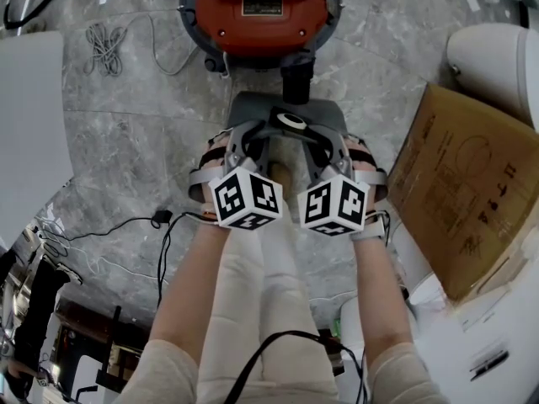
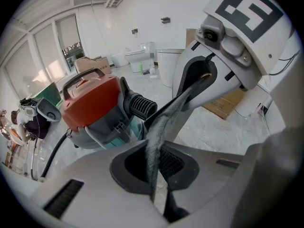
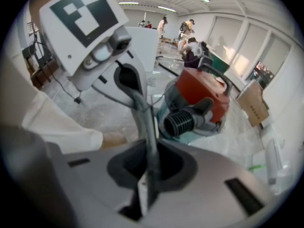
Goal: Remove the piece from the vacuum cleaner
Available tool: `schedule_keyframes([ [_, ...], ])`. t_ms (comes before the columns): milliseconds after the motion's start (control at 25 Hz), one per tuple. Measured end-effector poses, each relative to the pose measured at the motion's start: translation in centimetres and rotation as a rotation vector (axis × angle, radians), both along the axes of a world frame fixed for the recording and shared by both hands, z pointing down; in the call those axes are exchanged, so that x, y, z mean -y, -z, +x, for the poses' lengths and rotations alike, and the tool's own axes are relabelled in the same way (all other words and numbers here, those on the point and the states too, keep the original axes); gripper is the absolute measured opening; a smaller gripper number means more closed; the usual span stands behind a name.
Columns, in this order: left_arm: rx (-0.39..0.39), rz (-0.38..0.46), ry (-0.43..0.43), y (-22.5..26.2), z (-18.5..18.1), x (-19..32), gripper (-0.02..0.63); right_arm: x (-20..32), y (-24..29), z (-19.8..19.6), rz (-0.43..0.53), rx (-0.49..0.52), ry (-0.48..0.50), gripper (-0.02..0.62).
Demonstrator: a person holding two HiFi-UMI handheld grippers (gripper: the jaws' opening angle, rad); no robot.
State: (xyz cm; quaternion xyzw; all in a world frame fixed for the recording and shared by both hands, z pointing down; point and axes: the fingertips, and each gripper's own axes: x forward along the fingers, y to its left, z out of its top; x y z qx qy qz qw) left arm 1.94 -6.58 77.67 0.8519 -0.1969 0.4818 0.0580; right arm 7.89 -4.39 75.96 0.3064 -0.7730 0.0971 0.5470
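In the head view, the round orange-and-grey vacuum cleaner (image 1: 261,15) is sitting at top centre. Just below its black hose port (image 1: 296,81), the flat dark grey plastic piece (image 1: 282,108) is being pinched by the left gripper (image 1: 242,146) and the right gripper (image 1: 330,146). In the left gripper view, the jaws are clamping narrowly on the piece (image 2: 156,141) at lower centre. In the right gripper view, the jaws are likewise gripping the piece (image 3: 148,132), left of the port (image 3: 178,122).

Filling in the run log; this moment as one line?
left gripper: shut on grey piece | right gripper: shut on grey piece | vacuum cleaner: port bare
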Motion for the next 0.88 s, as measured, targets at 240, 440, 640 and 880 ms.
schedule_keyframes([
  [240,-0.013,0.006,0.008,1.9,0.1,-0.5,0.034,-0.4,1.9,0.1,0.013,0.027,-0.011,0.038],
  [440,-0.031,0.001,0.018,4.0,-0.2,-1.1,0.034,-1.0,4.0,-0.3,0.013,0.039,0.008,0.038],
  [640,-0.063,-0.025,0.004,6.1,-0.4,-1.2,0.034,-1.4,6.4,-0.7,-0.028,0.091,-0.019,0.038],
  [880,-0.084,-0.070,-0.041,9.4,-0.7,-2.2,0.034,-2.1,9.9,-1.1,-0.031,0.121,-0.005,0.038],
])
